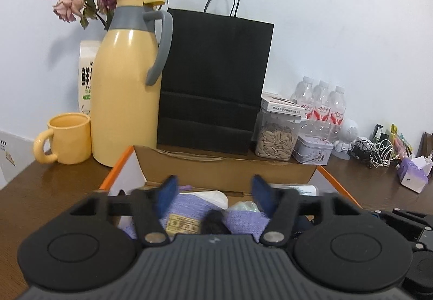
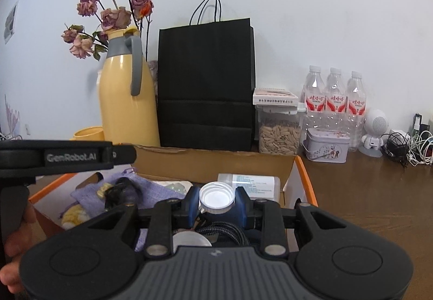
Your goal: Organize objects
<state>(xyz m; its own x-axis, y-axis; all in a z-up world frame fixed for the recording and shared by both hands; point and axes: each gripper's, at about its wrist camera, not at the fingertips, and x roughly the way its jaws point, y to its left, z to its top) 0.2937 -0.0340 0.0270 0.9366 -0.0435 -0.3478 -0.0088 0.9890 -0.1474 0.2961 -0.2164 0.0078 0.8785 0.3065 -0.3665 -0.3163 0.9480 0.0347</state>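
Both grippers are positioned over the cardboard box [image 2: 211,162]. A white cap [image 2: 216,197] is clamped in the right gripper [image 2: 216,204]; the left gripper [image 1: 213,193] is spread wide and empty. Judged step: sorting; placement of the cap is required next.

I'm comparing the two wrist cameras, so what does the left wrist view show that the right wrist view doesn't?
Only the left view shows the whole yellow mug, the milk carton and the open left gripper above the purple cloth. Only the right view shows the right gripper shut on a white cap. Both show the yellow thermos, black bag and cardboard box.
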